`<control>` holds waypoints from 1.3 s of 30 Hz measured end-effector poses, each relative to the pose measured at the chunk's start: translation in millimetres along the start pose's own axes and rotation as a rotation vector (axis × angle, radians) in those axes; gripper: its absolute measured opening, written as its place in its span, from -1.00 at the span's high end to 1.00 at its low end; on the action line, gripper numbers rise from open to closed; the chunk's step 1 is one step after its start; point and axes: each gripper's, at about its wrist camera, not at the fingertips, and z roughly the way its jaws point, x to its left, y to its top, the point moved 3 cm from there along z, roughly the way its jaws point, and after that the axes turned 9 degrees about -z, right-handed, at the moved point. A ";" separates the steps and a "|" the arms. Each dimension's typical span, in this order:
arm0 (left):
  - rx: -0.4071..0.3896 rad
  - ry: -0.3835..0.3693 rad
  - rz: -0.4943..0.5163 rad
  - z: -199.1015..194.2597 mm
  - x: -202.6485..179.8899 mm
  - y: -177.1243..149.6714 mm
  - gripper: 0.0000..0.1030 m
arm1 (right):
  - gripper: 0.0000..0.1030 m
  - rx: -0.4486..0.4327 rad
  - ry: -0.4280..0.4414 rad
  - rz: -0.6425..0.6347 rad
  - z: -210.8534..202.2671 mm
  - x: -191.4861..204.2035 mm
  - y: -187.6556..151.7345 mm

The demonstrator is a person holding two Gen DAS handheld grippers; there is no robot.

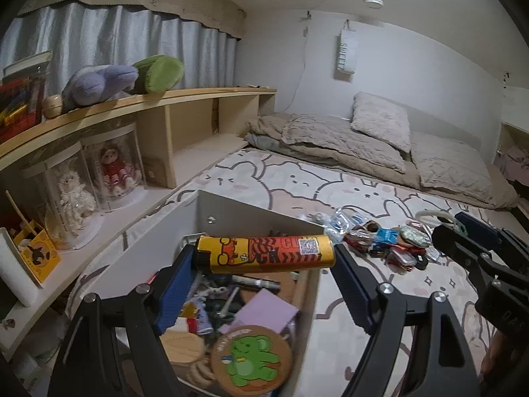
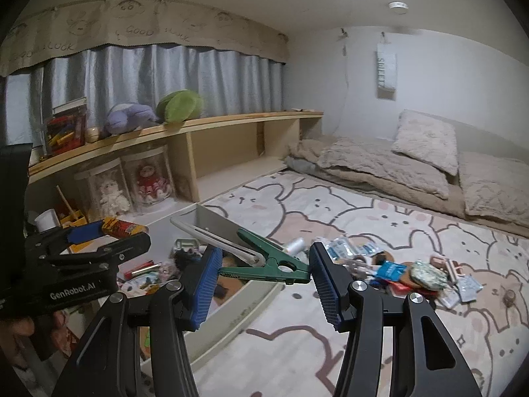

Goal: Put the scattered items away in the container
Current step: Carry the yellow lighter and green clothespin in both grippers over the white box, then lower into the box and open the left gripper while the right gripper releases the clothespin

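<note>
My left gripper (image 1: 264, 258) is shut on a yellow and orange lighter (image 1: 264, 254), held crosswise above the white box (image 1: 231, 211); it also shows in the right wrist view (image 2: 122, 226). My right gripper (image 2: 264, 271) is shut on a green clip (image 2: 264, 266) with white handles, held over the box's right edge (image 2: 228, 324). The box holds several small things, among them a round coaster with a green bear (image 1: 251, 360). A pile of scattered small items (image 1: 390, 244) lies on the bed to the right of the box; it also shows in the right wrist view (image 2: 406, 274).
A wooden shelf (image 1: 148, 99) runs along the left with plush toys (image 1: 102, 82) on top and dolls in clear cases (image 1: 115, 168) below. Folded beige bedding and a pillow (image 1: 380, 122) lie at the far end of the bunny-print sheet (image 1: 297, 182).
</note>
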 end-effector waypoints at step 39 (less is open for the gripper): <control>0.105 0.102 -0.064 46.2 113.7 4.2 -0.57 | -0.07 0.305 0.404 -0.097 112.8 138.8 -47.2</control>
